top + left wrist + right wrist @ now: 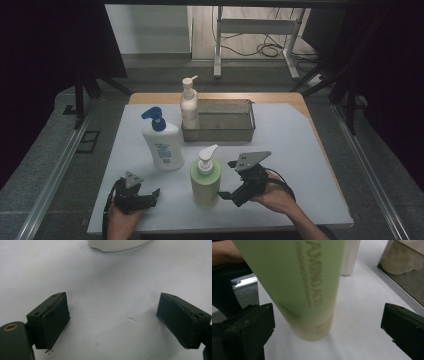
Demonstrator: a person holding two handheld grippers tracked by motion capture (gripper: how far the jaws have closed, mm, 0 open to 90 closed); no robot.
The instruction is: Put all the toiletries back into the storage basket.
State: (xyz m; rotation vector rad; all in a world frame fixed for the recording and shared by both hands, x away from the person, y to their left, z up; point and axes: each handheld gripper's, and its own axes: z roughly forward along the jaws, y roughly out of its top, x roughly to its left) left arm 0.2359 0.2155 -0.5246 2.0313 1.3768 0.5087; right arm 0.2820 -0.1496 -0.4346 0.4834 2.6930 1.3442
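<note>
One green pump bottle (205,181) upright, nozzle (210,149) pointing away-right

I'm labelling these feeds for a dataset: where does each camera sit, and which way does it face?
High view: above the near table edge, looking forward and down; both hands hold a claw.
Left gripper view: on the left claw, facing bare white table; open jaws.
Right gripper view: on the right claw, facing the green bottle; open jaws.
Shared: green bottle, high and right gripper views.
</note>
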